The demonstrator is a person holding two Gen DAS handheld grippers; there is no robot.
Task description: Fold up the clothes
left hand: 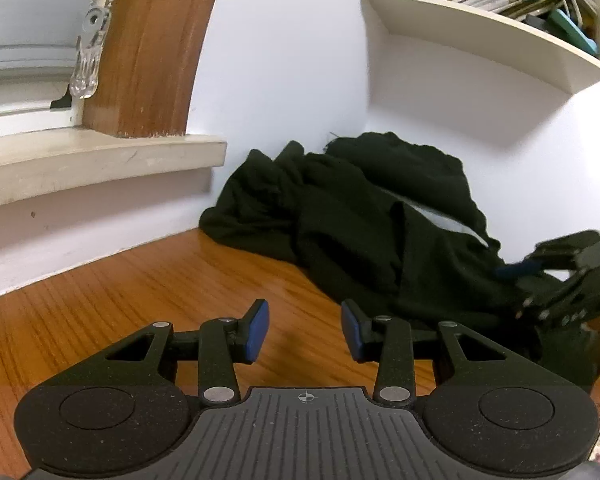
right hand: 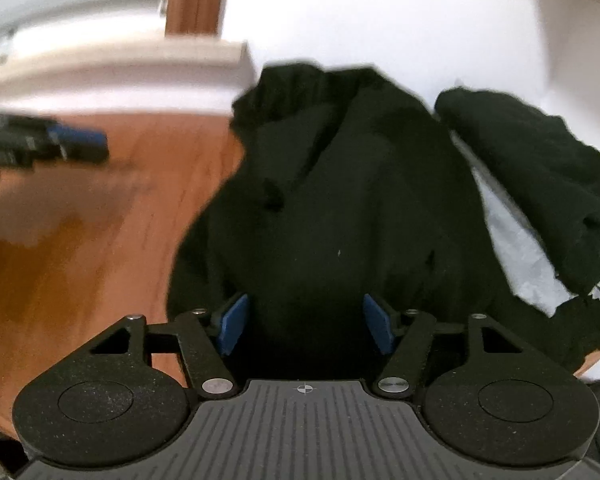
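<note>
Both grippers out, jaws parted, nothing gripped.

The left gripper [left hand: 305, 330] hovers low with its blue pads [left hand: 258, 330] apart and only bare space between them. The right gripper [right hand: 305, 322] tips downward more steeply, its pads [right hand: 233, 322] spread wider still, pressing on nothing; in the left wrist view it shows blurred at the right edge.

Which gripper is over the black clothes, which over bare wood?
The right gripper has the black clothes between its open fingers. The left gripper frames only bare wooden tabletop.
</note>
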